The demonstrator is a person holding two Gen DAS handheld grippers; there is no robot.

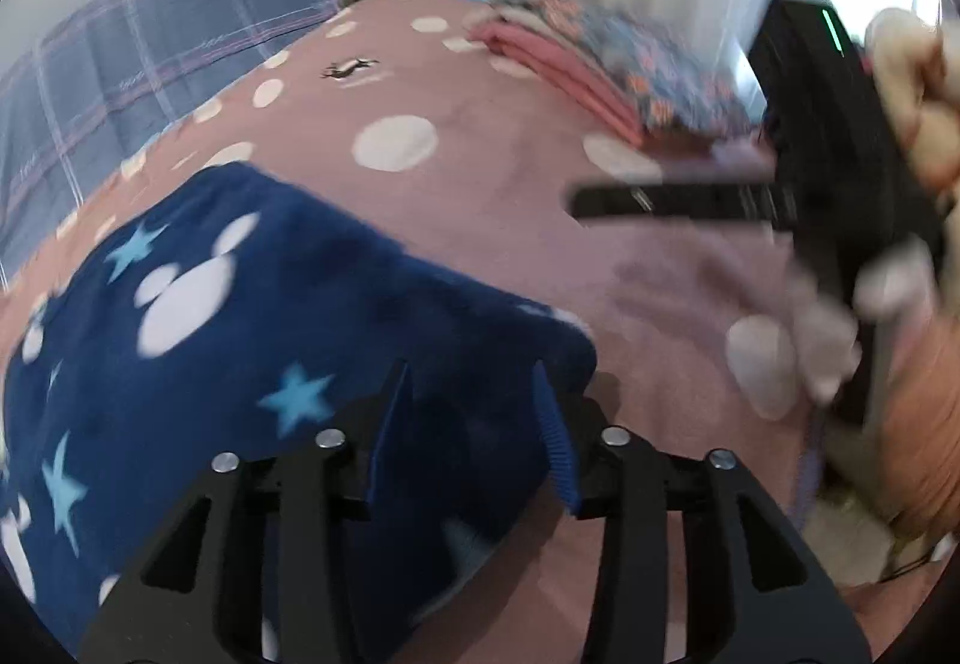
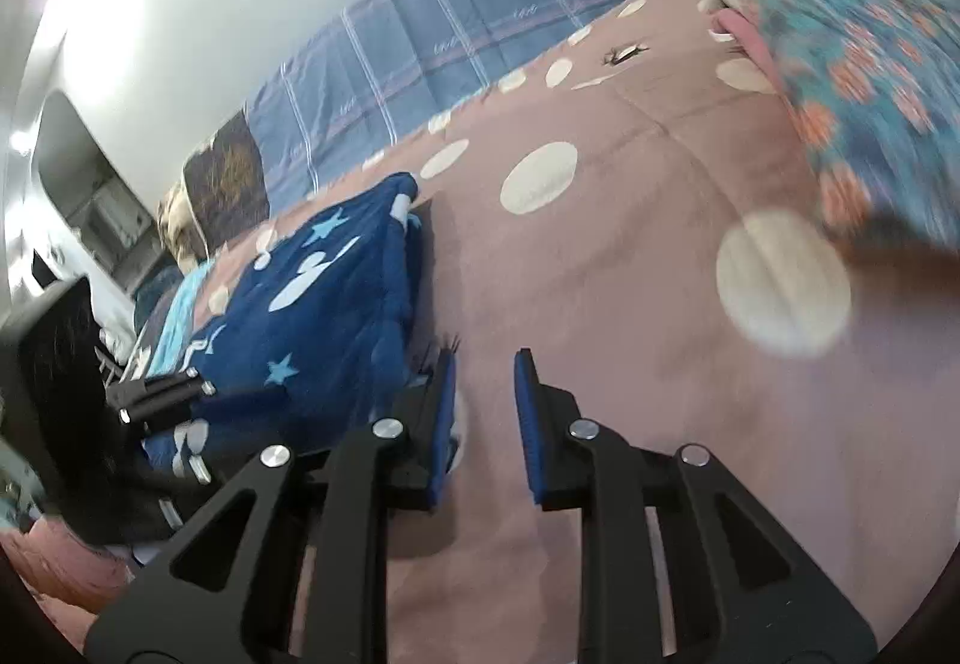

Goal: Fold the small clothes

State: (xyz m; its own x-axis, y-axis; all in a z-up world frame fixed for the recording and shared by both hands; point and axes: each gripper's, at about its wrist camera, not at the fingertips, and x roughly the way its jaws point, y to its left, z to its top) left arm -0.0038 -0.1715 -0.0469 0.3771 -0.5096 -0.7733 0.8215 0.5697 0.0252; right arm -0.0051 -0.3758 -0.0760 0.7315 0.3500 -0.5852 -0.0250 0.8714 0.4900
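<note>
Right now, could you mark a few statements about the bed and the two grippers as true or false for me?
1. The navy garment has light blue stars and white shapes on it. True.
2. The bedspread is plain green. False: it is dusty pink with large cream dots.
3. The right gripper holds the navy garment between its pads. False: nothing is between its blue pads, and the garment lies to its left in the right wrist view.
4. A pile of clothes, pink under a floral piece, lies farther up the bed. True.
5. The left gripper is clamped shut. False: its jaws stand apart above the navy garment's edge.
</note>
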